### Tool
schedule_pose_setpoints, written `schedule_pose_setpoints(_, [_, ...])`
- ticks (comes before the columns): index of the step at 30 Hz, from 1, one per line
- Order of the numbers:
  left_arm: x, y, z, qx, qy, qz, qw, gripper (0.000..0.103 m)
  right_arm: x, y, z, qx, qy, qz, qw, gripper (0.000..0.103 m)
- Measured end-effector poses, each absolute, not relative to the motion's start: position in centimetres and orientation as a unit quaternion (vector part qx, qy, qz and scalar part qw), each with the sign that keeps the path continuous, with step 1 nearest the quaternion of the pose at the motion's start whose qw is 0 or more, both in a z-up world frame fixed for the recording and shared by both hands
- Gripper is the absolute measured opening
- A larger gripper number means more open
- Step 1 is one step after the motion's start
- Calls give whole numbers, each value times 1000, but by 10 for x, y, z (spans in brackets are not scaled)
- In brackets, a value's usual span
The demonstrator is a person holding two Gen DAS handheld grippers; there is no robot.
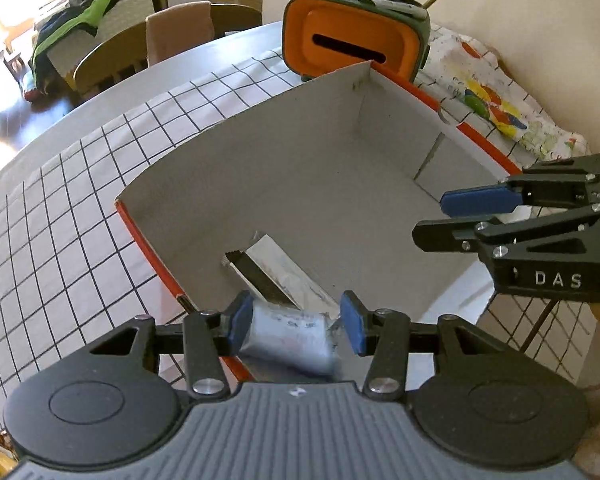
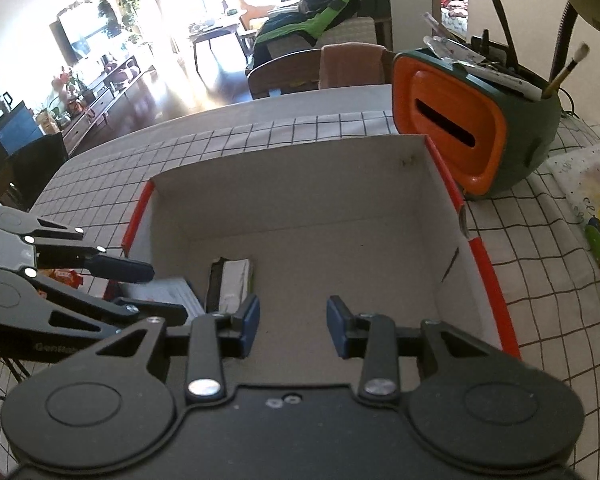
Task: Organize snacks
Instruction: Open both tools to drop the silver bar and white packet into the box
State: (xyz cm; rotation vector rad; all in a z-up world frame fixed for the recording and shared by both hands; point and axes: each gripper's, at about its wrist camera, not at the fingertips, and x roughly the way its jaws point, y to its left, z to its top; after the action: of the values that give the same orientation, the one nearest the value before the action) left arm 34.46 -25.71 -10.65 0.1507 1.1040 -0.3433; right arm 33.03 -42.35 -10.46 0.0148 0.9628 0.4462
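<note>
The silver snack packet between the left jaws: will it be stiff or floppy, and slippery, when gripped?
The silver snack packet looks like thin, puffed foil, so it will probably dent and feel light. Its glossy skin may slide on the pads. Being flat-ended, it seems unlikely to roll.

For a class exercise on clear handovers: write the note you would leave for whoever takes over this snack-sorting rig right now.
Left hand-held gripper: silver packet between its pads, above the near edge of the box; the grip looks loose, with the right pad seemingly clear of it.
Right hand-held gripper: open and empty, over the box's near side.
Done: one wrapped bar lies on the box floor near the left wall.
Left: get the silver packet into the box beside the bar, then check the cloth left of the box, where something red shows, possibly more snacks.
</note>
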Motion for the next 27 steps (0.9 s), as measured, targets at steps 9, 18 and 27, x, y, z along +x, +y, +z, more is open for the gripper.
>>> schedule_pose_setpoints(9, [313, -234, -79, 48, 483, -149, 861, 50, 311, -409, -86, 2, 446, 228, 866, 36])
schedule_pose_setpoints(18, [261, -186, -47, 28, 438, -130, 889, 57, 275, -363, -55, -2, 413, 256, 874, 39])
schedule_pose_setpoints(27, [211, -107, -28, 9, 413, -83, 907, 71, 252, -302, -44, 1, 396, 271, 877, 67])
